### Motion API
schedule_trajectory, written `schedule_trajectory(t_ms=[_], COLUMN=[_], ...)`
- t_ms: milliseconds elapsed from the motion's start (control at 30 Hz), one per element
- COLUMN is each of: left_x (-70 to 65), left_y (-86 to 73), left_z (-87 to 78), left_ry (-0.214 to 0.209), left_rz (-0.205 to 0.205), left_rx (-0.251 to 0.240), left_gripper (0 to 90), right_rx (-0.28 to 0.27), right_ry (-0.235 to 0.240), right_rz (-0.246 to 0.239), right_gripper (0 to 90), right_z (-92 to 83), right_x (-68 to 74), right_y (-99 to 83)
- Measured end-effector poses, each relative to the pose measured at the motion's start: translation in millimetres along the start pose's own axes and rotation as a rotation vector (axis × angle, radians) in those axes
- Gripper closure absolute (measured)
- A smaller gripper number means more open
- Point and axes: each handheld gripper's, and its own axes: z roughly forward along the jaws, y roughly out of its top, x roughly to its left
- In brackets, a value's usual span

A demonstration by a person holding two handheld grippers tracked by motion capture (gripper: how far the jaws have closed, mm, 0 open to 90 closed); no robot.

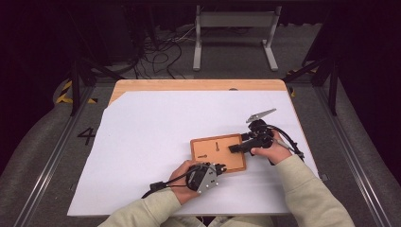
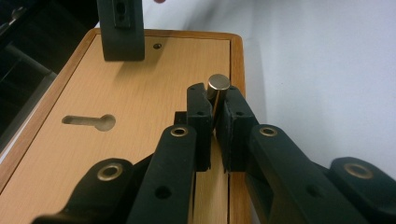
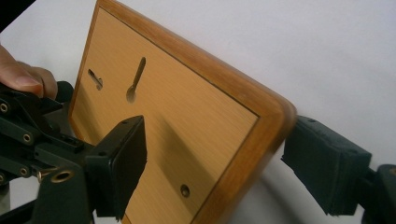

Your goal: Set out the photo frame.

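Note:
A wooden board (image 1: 215, 149) with two keyhole slots (image 3: 135, 81) lies on the white sheet. In the left gripper view my left gripper (image 2: 215, 109) is shut on a small upright metal pin (image 2: 218, 85) at the board's (image 2: 140, 93) right edge. From above, the left gripper (image 1: 221, 167) sits at the board's near edge. My right gripper (image 1: 232, 148) reaches in from the board's right side. In the right gripper view, the right gripper (image 3: 219, 163) is open across the board's (image 3: 187, 126) rounded corner. One pad is over the wood, the other is off the edge, and neither presses.
A white sheet (image 1: 151, 142) covers most of the wooden table (image 1: 198, 85). Beyond the far edge, a metal stand (image 1: 234, 28) and loose cables (image 1: 161, 54) are on the floor. A small round hole (image 3: 185, 190) sits near the board's corner.

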Motion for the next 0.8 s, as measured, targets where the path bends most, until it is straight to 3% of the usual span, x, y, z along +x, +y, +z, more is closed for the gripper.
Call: schedule_trajectory(t_ms=[267,500,667,800], left_x=[0.0,0.9,6.9,10.3], left_y=[-0.6,-0.1,-0.4,-0.7], left_z=[0.1,-0.2,-2.8,-7.5], left_ry=[-0.005,-0.011,-0.083,-0.13], left_rz=[-0.016,-0.007,-0.067,-0.114], left_rx=[-0.003,-0.005,-0.006,0.003], left_gripper=[84.0,83.3,76.7,72.0], right_rx=[0.022,0.02,0.021,0.025], right_ry=[0.048,0.089,0.098,0.135], right_rz=[0.02,0.06,0.06,0.055], right_gripper=[21.8,30.9,33.0,37.8], right_z=[14.1,11.8,9.7,6.7], right_x=[-1.1,-6.8,-7.7,-9.4], right_y=[1.3,0.8,0.8,0.6])
